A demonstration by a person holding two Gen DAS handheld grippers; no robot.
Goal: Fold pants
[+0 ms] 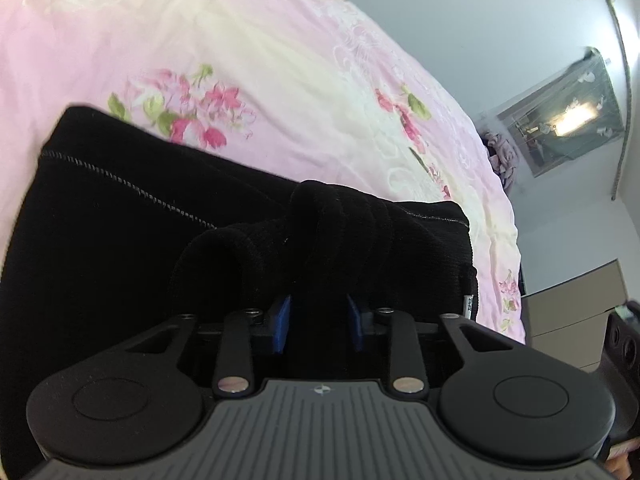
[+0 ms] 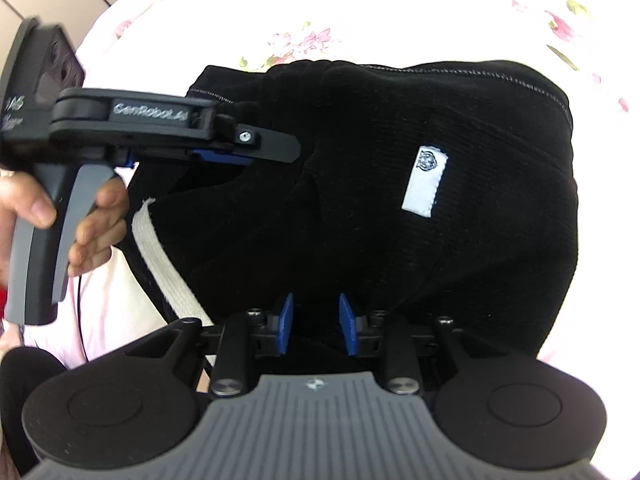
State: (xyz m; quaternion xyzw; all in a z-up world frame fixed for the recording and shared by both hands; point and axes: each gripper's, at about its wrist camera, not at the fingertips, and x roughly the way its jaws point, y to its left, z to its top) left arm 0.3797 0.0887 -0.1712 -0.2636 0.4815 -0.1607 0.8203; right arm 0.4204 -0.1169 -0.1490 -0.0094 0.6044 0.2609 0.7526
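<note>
Black ribbed pants (image 1: 120, 240) lie on a pink floral bedsheet (image 1: 240, 40). My left gripper (image 1: 319, 322) is shut on a bunched fold of the pants between its blue pads. In the right wrist view the pants (image 2: 400, 240) are bundled, with a white label (image 2: 426, 180) and a white waistband strip (image 2: 164, 264) showing. My right gripper (image 2: 315, 324) is shut on the pants' near edge. The left gripper also shows in the right wrist view (image 2: 260, 148), held by a hand and clamped on the cloth at the left.
The bed's edge runs down the right side of the left wrist view, with a grey wall (image 1: 480, 40), a framed picture (image 1: 568, 120) and a cabinet (image 1: 576, 304) beyond it. The sheet (image 2: 400, 8) surrounds the pants in the right wrist view.
</note>
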